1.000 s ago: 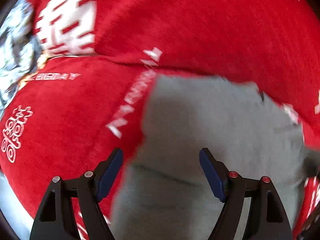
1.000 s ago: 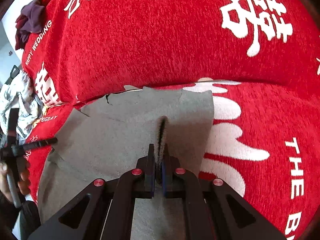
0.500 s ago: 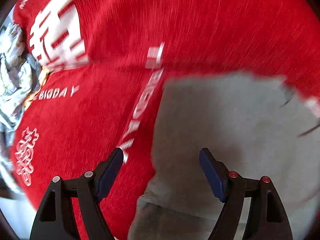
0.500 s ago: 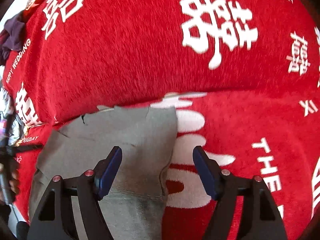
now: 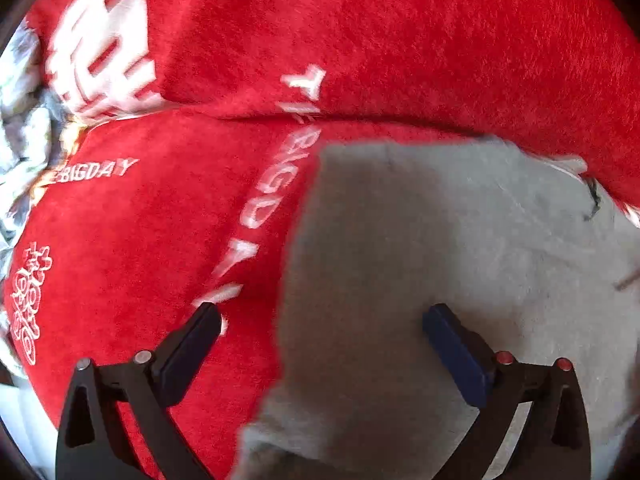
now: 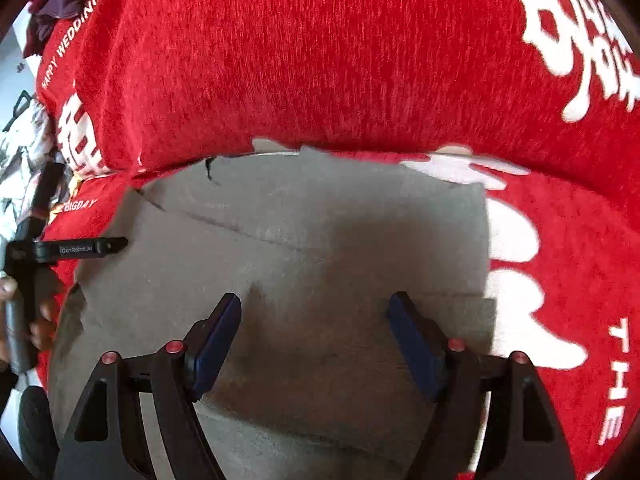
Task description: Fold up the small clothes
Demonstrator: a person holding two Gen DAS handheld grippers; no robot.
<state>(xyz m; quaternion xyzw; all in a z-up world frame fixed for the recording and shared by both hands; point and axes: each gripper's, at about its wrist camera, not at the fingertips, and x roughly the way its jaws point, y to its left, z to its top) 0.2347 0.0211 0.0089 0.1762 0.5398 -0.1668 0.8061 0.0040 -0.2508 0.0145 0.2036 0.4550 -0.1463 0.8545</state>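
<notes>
Grey garment (image 6: 304,240) lies flat on red cloth (image 5: 140,220); both grippers' jaws just opened, grasping nothing.

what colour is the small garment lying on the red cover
Plain grey garment, no print; it shows best in the right wrist view.

We see the grey garment (image 6: 304,240) run off the bottom edge in both wrist views, its near part hidden behind the tong arms. At far left, crumpled pale fabric (image 5: 20,128) stays blurred and cropped; we cannot tell what it is.
</notes>
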